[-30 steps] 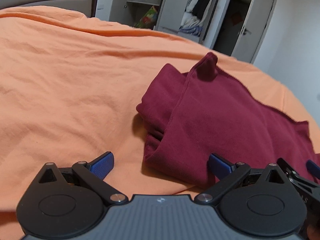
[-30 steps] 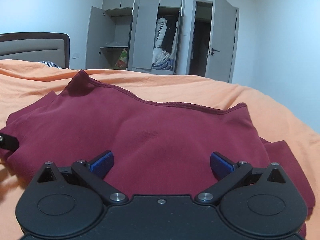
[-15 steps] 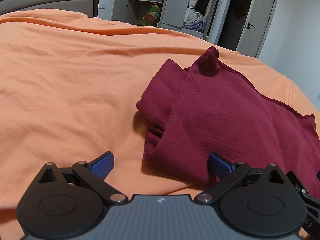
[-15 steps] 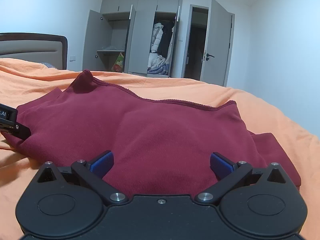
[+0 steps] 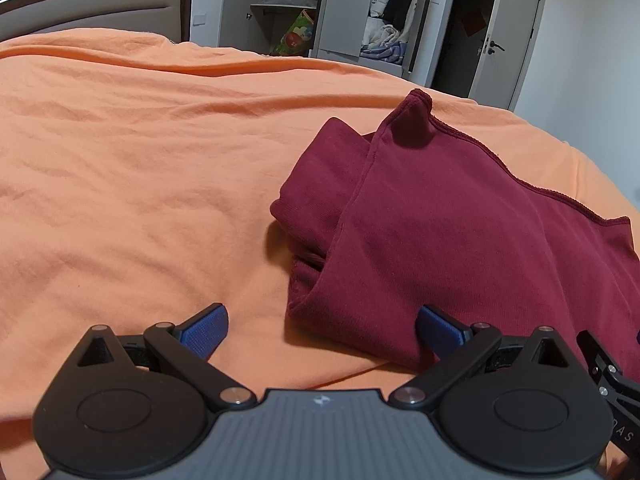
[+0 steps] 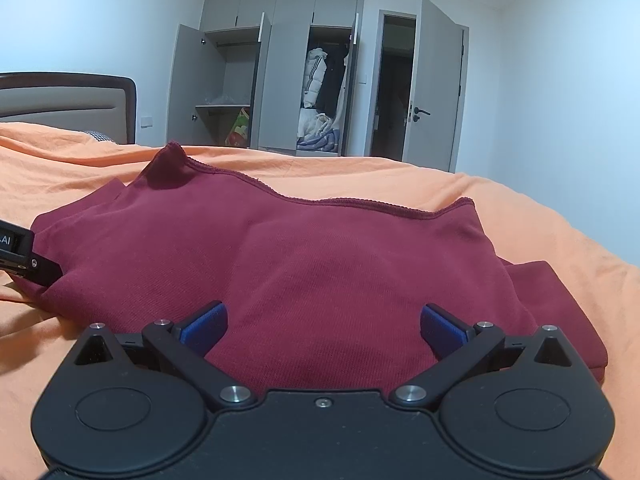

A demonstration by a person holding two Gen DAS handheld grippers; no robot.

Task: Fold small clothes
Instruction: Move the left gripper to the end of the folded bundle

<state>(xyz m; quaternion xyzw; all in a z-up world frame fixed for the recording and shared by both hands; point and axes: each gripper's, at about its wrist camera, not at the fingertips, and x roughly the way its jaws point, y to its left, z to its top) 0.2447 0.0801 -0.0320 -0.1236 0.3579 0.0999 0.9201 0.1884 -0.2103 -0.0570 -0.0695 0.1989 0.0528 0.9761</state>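
Two claws hang wide open and grip nothing: the left claw [image 5: 320, 328] straddles the near left corner of the shirt [image 5: 460, 248], one pad on the cloth; the right claw [image 6: 322, 326] sits over its middle. A careless pinch could catch one layer only (the stack looks loose) and undo the fold on the bed [image 5: 140, 160].

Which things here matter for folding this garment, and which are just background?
Part of the job:
- dark red garment, lying partly folded
- orange bedspread under it
- left hand-held gripper, open
- right hand-held gripper, open

Just background:
- headboard
- open wardrobe with hanging clothes
- open door
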